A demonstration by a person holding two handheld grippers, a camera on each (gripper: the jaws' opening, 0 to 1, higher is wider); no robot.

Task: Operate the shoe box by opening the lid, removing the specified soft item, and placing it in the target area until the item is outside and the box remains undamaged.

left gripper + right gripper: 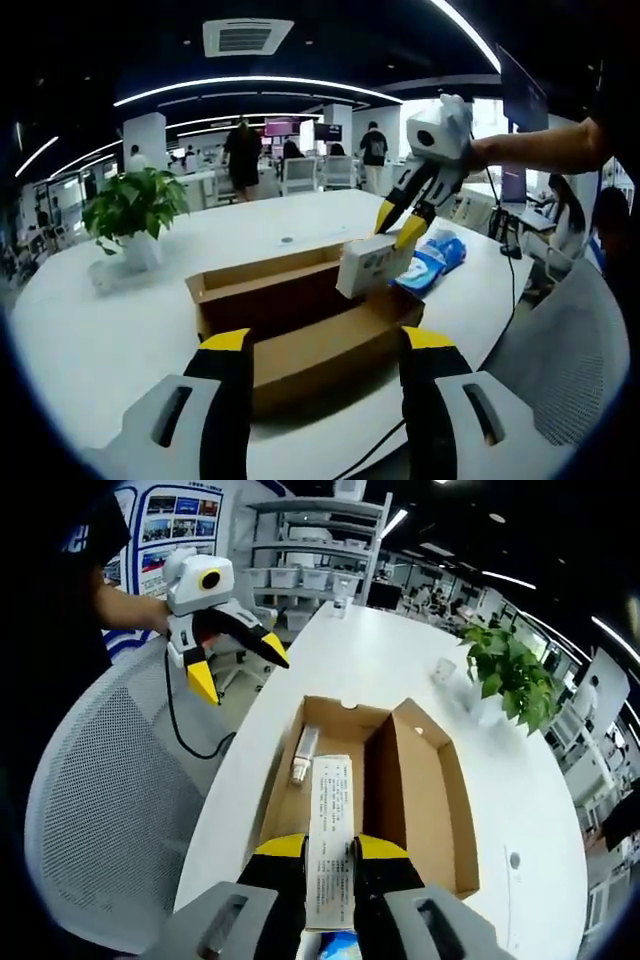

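Observation:
An open brown cardboard shoe box lies on the white table, its lid folded out to one side. My right gripper is shut on a long white printed pack, held over the box's near end. A small white tube-like item lies on the box floor. My left gripper is open with nothing between its jaws. It hovers off the table edge, facing the box's long side.
A blue-and-white packet lies on the table beside the box. A potted plant stands farther along the table. A grey mesh chair sits at the table edge. People stand in the office behind.

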